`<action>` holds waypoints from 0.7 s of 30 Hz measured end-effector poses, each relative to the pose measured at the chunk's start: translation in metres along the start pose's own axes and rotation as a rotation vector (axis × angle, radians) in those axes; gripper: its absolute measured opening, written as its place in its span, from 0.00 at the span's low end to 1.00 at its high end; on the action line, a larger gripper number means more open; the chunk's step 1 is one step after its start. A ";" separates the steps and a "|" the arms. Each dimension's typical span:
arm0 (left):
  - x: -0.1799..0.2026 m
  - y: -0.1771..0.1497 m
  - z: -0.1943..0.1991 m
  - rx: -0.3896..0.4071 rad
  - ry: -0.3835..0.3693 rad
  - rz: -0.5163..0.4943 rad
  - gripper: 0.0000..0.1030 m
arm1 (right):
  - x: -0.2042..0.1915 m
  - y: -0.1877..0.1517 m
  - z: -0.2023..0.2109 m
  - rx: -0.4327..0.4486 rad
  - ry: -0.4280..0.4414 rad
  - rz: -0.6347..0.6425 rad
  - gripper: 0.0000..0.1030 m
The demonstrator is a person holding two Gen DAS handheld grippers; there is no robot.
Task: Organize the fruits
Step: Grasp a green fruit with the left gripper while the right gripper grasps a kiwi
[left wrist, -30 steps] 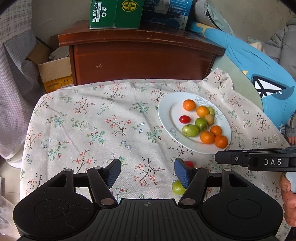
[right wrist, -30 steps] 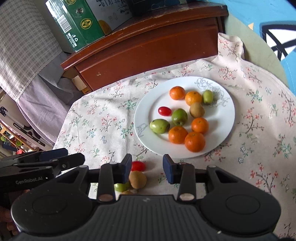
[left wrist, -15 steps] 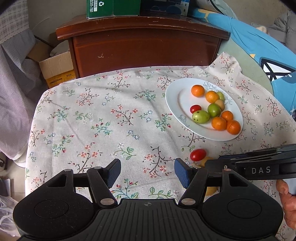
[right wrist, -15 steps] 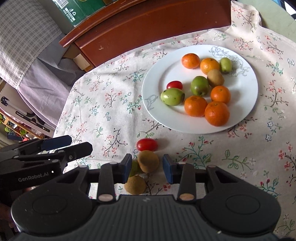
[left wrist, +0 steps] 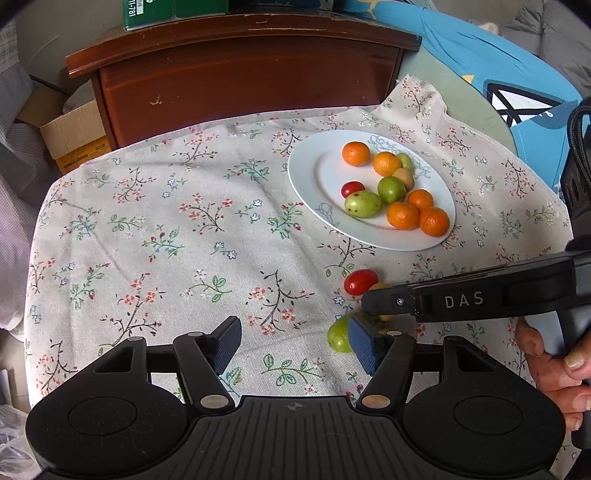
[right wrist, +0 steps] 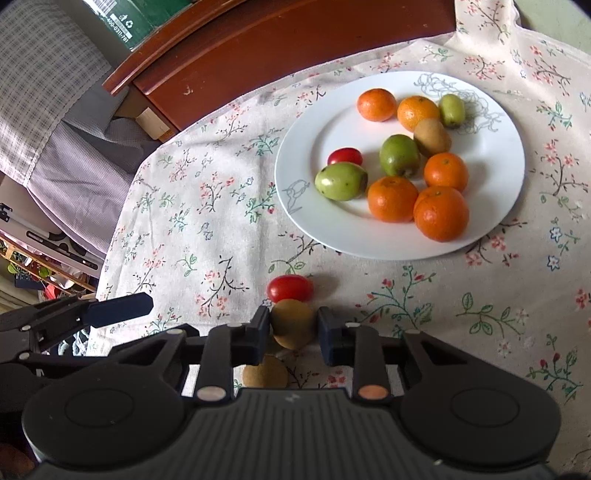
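Note:
A white plate (right wrist: 506,122) (left wrist: 306,173) holds several oranges, green fruits, a kiwi and a cherry tomato. On the floral cloth in front of it lie a red cherry tomato (right wrist: 290,288) (left wrist: 360,281), a brown kiwi (right wrist: 293,323), a second kiwi (right wrist: 265,372) and a green fruit (left wrist: 339,334). My right gripper (right wrist: 292,326) has its fingers around the first kiwi, touching or nearly touching its sides. My left gripper (left wrist: 295,343) is open and empty above the cloth, left of the loose fruits.
A dark wooden cabinet (left wrist: 240,66) stands behind the table with a green box (left wrist: 173,11) on it. A cardboard box (left wrist: 74,133) sits at the far left. A blue cushion (left wrist: 498,74) lies at the right. The cloth's left half (left wrist: 147,229) carries only its print.
My right gripper has moved down and forward onto the loose fruits and narrowed around the kiwi. My left gripper has pulled back and stayed open.

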State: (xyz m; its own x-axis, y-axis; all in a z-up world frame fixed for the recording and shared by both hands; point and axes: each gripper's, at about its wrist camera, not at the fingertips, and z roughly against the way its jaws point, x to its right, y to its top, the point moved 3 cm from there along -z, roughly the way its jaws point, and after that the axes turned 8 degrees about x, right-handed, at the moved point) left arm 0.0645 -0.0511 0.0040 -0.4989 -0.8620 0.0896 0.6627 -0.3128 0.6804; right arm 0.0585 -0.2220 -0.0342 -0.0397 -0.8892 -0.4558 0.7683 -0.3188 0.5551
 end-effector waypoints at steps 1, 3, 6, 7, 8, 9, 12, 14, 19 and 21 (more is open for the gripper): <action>0.002 -0.001 -0.001 -0.003 -0.008 -0.004 0.62 | 0.000 0.000 0.000 0.001 0.000 0.000 0.26; 0.004 -0.002 -0.003 -0.007 -0.020 -0.002 0.62 | 0.000 0.001 0.001 0.001 -0.001 -0.001 0.26; 0.009 -0.003 -0.006 -0.009 -0.060 0.015 0.62 | 0.000 0.005 0.008 0.022 -0.008 -0.008 0.26; 0.010 -0.004 -0.007 -0.011 -0.072 0.023 0.62 | 0.000 0.007 0.010 0.029 -0.016 -0.011 0.26; 0.012 -0.004 -0.009 -0.012 -0.081 0.033 0.62 | 0.001 0.010 0.013 0.038 -0.028 -0.013 0.26; 0.013 -0.004 -0.010 -0.013 -0.089 0.046 0.62 | 0.002 0.011 0.015 0.047 -0.038 -0.013 0.26; 0.015 -0.004 -0.019 -0.022 -0.115 0.090 0.62 | 0.005 0.016 0.022 0.070 -0.046 -0.018 0.26; 0.017 -0.004 -0.024 -0.031 -0.123 0.114 0.61 | 0.007 0.017 0.024 0.076 -0.050 -0.023 0.26; 0.020 -0.008 -0.035 -0.054 -0.107 0.138 0.60 | 0.008 0.017 0.025 0.070 -0.062 -0.017 0.26; 0.020 -0.008 -0.036 -0.051 -0.105 0.142 0.59 | 0.009 0.016 0.025 0.067 -0.060 -0.018 0.26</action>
State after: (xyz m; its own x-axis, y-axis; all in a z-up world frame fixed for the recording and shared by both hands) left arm 0.0690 -0.0803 -0.0259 -0.4520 -0.8534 0.2597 0.7568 -0.2128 0.6181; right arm 0.0544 -0.2431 -0.0117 -0.0932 -0.9006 -0.4245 0.7225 -0.3545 0.5935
